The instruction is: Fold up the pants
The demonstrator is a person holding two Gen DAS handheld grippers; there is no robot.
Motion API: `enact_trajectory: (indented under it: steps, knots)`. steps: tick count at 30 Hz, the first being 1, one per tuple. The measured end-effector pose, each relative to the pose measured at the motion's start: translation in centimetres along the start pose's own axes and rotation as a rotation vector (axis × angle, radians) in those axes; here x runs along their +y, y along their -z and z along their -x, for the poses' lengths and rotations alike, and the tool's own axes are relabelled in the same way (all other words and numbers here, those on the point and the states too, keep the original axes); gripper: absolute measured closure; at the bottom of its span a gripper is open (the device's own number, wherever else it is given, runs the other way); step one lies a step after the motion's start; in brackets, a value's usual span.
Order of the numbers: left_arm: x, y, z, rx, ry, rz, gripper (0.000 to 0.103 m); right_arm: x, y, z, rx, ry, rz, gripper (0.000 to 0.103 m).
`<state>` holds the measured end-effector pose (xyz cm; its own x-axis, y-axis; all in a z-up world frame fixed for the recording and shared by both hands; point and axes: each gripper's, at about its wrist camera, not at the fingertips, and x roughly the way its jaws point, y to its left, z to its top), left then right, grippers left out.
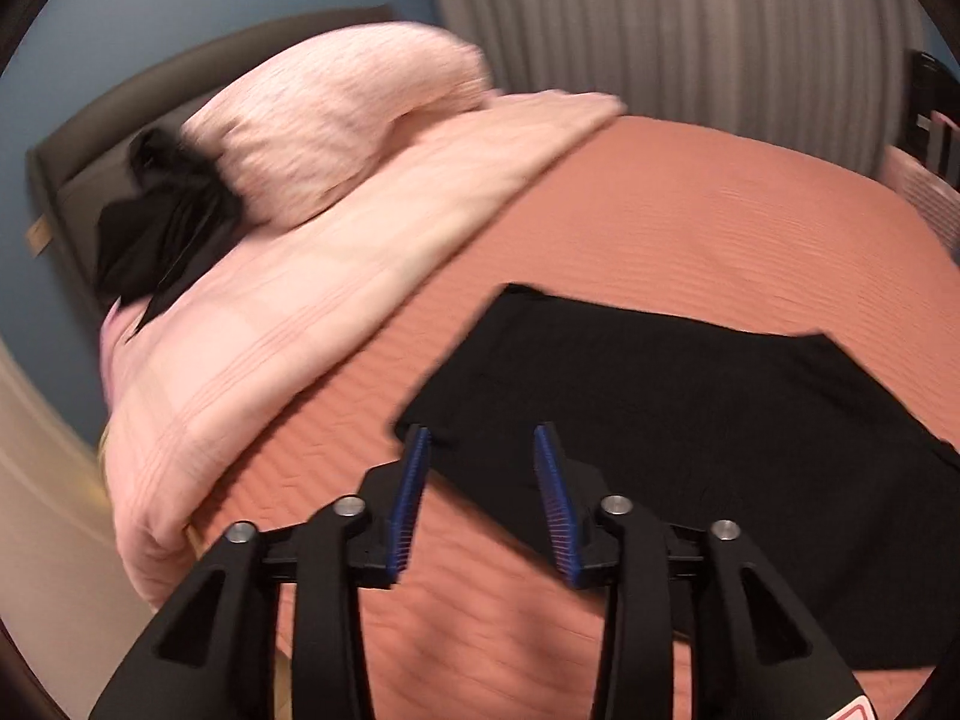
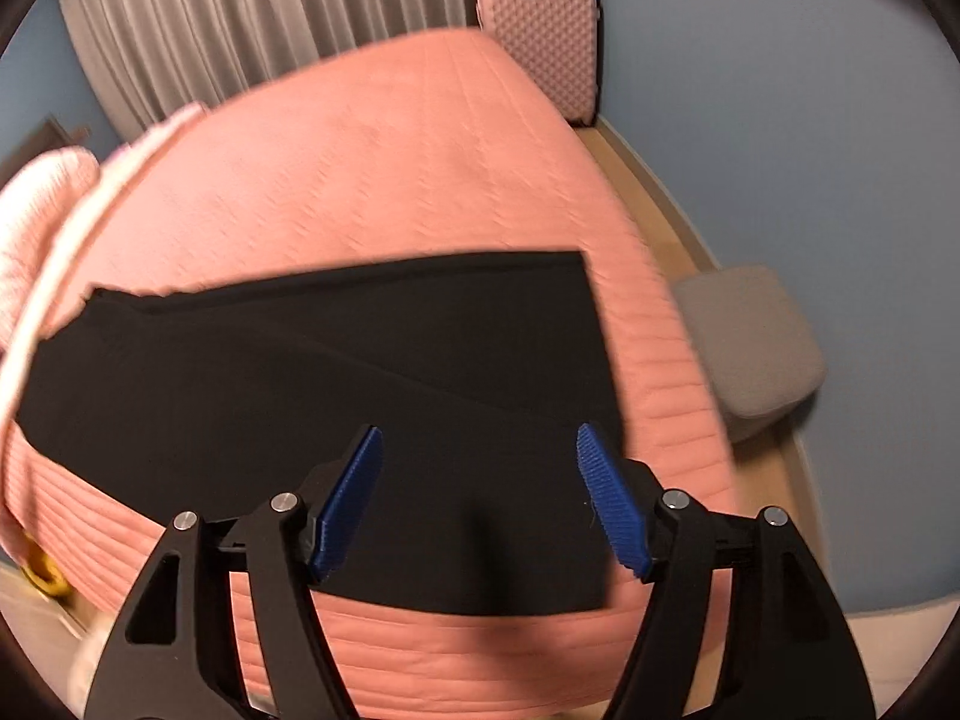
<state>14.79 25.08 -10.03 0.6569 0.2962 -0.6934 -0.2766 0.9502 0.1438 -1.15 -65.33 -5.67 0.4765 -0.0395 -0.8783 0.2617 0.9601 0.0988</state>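
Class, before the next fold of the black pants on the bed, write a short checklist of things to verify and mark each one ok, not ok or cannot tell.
1. Left tongs empty and open: ok.
2. Right tongs empty and open: ok.
3. Black pants lying flat on the bedspread: ok.
4. Nothing on top of the pants: ok.
5. Pink blanket off the pants: ok.
6. Edges lined up evenly: cannot tell, the pictures are blurred.

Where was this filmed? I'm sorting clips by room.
Very likely a bedroom: a bed with a salmon-pink quilted bedspread, a pale pink ribbed pillow by the dark padded headboard, and a pink hard-shell suitcase.
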Motion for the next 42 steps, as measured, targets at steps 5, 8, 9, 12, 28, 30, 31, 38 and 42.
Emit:
enact_trajectory:
  steps: [5, 8, 9, 12, 28, 30, 31, 38, 42]
  knots:
    - [-9.8, 1.4, 3.6, -0.009, 0.209, -0.107, 0.056, -4.3, 1.9, -2.1, 0.058, -0.112, -0.150, 0.041]
    - [-15.5, 2.6, 5.0, 0.028, 0.328, -0.152, 0.056, -2.5, 2.1, -3.0, 0.090, -0.113, -0.014, 0.083]
    - [-16.7, 2.8, 5.3, 0.033, 0.346, -0.163, 0.056, -1.9, 1.8, -2.6, 0.069, -0.110, 0.011, 0.094]
    - [-19.3, 3.2, 6.2, 0.037, 0.368, -0.206, 0.056, 0.4, -1.3, 3.3, -0.164, -0.166, 0.091, 0.098]
    - [-20.5, 6.1, 1.0, 0.122, 0.137, -0.328, 0.043, 3.9, -0.4, 0.6, -0.152, -0.048, 0.108, 0.090]
    - [-20.3, 6.0, 0.4, 0.119, 0.127, -0.306, 0.043, 9.9, -2.3, 0.0, -0.119, -0.188, 0.228, 0.089]
    - [-20.3, 6.1, 0.2, 0.117, 0.123, -0.301, 0.043, 13.1, -2.8, -0.8, -0.097, -0.245, 0.290, 0.088]
    - [-21.1, 6.7, 2.0, 0.074, 0.158, -0.364, 0.042, 36.8, -6.8, -10.5, 0.026, -0.457, 0.628, 0.076]
    - [-20.6, 7.0, 2.5, 0.048, 0.153, -0.420, 0.042, 43.2, -9.1, -14.0, 0.051, -0.450, 0.715, 0.076]
